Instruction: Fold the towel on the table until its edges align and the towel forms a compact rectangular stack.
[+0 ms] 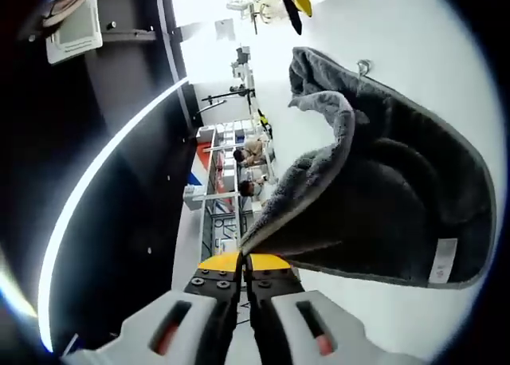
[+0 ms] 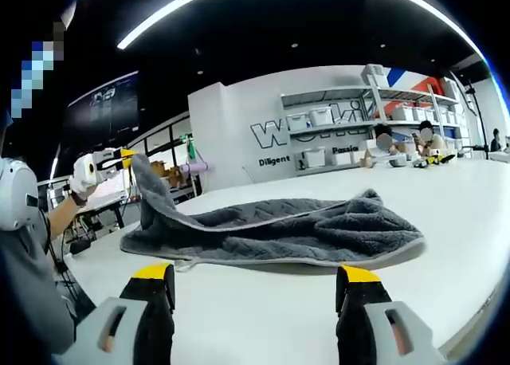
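Grey towel [image 2: 279, 229] spread long and low across centre of right gripper view, on white tabletop [image 2: 446, 213], rumpled, pale binding along edges; left corner pulled up off the surface toward left edge of frame. Same towel [image 1: 382, 198] in right half of left gripper view, one corner drawn down to bottom centre, white label near lower right edge, small hanging loop at upper right. Left tongs [image 1: 245, 263] together, clamped on that towel corner, yellow tips touching at bottom centre. Same left tongs [image 2: 119, 159] seen at left of right gripper view, held by person's hand [image 2: 82, 182], corner lifted. Right tongs [image 2: 259, 279] apart, gripping nothing, yellow tips at bottom of frame just short of towel's near edge. Shelves with bins [image 2: 358, 126] at upper right, seated people behind tabletop
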`<state>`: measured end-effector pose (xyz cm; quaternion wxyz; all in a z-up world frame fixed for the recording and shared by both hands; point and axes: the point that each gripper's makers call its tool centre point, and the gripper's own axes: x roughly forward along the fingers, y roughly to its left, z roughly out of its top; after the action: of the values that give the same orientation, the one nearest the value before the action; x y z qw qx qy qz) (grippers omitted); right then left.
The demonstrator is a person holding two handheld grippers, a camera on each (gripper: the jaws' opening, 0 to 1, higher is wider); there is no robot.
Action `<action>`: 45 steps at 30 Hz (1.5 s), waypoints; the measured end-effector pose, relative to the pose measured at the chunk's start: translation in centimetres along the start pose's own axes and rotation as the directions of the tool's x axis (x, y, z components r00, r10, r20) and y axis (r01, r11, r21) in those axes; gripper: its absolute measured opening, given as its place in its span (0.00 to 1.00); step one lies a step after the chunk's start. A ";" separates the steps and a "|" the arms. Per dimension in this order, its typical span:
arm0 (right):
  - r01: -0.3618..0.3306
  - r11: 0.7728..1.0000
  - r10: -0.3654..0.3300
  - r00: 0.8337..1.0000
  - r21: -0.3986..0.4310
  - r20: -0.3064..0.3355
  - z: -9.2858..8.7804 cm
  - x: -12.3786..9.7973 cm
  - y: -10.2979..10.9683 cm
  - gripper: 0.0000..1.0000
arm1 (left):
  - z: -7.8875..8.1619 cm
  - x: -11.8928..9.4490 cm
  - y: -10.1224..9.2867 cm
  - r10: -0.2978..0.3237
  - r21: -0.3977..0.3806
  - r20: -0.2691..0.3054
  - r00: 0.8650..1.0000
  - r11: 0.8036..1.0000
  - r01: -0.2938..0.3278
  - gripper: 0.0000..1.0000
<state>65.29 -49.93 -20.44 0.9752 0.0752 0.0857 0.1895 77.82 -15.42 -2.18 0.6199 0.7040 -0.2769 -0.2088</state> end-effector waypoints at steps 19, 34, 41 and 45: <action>0.005 1.000 -0.005 1.000 0.008 0.005 -0.2 -0.4 -0.4 0.87 | -4.0 -0.5 1.7 0.012 -0.030 -0.109 0.994 0.999 -0.015 0.03; 0.004 1.000 -0.004 1.000 0.013 0.000 -0.3 -0.4 -0.6 0.87 | -7.9 0.6 -1.6 -0.115 -0.260 -0.172 0.978 0.963 0.068 0.04; 0.007 1.000 -0.007 1.000 0.015 -0.001 -0.4 -0.5 -0.6 0.87 | -9.6 1.4 -3.2 -0.163 -0.379 -0.177 0.971 0.922 0.086 0.04; 0.011 1.000 -0.011 1.000 0.015 -0.004 -0.4 -0.5 -0.7 0.87 | -11.6 2.3 -4.2 -0.205 -0.455 -0.193 0.959 0.885 0.098 0.04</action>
<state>64.96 -50.69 -20.91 0.9755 0.0819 0.0893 0.1837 87.51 -7.82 -4.54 0.7730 0.5846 -0.0906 -0.2290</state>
